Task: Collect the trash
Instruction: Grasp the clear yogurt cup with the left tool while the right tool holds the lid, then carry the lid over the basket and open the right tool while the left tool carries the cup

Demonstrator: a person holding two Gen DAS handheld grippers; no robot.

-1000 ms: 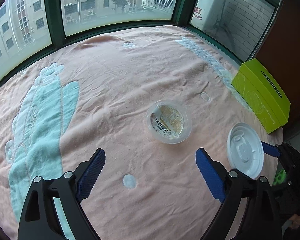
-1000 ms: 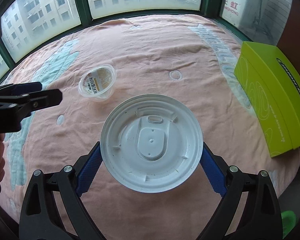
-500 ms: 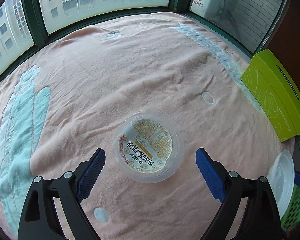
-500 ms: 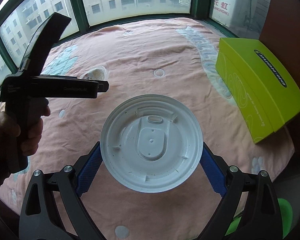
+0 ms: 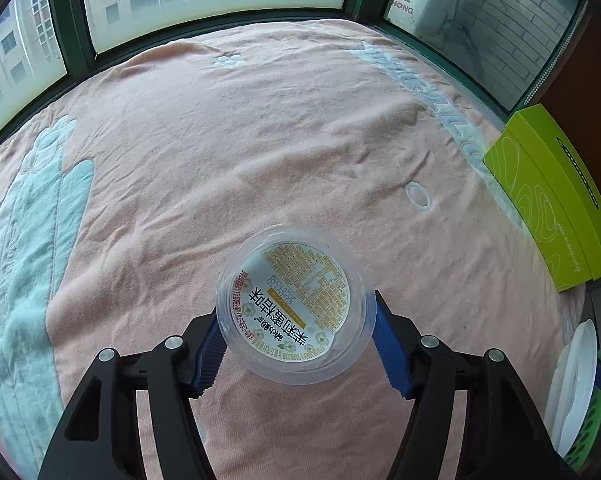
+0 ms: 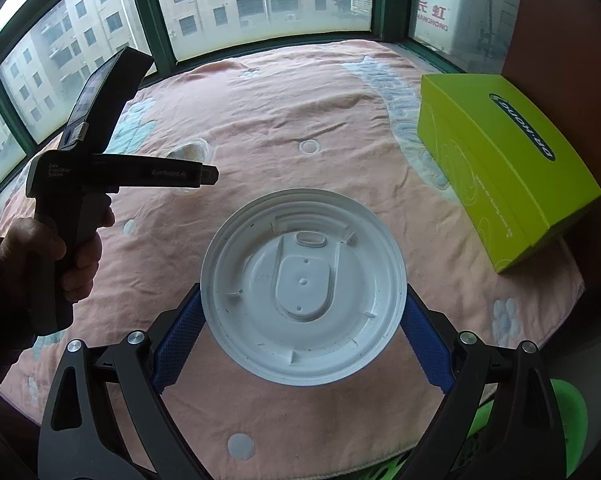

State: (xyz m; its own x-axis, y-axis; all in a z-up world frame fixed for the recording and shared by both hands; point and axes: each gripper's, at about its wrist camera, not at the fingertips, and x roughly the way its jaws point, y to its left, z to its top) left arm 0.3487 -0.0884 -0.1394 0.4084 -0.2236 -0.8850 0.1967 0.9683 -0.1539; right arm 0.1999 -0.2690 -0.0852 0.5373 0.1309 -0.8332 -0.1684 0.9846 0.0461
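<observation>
A clear plastic cup (image 5: 292, 308) with a printed yellow and white label lies on the pink blanket (image 5: 240, 152). My left gripper (image 5: 294, 344) is shut on the cup, its blue pads touching both sides. My right gripper (image 6: 300, 330) is shut on a round white plastic lid (image 6: 302, 304) and holds it above the blanket's front edge. The lid also shows edge-on in the left wrist view (image 5: 572, 384). In the right wrist view the left gripper's body (image 6: 112, 172) hides most of the cup (image 6: 190, 151).
A lime green box (image 6: 504, 160) lies at the blanket's right edge, also in the left wrist view (image 5: 552, 200). A green basket (image 6: 560, 408) sits below the front right corner. Windows ring the far side.
My left gripper moved forward over the cup and closed on it. My right gripper kept the lid and drew back toward the front right edge.
</observation>
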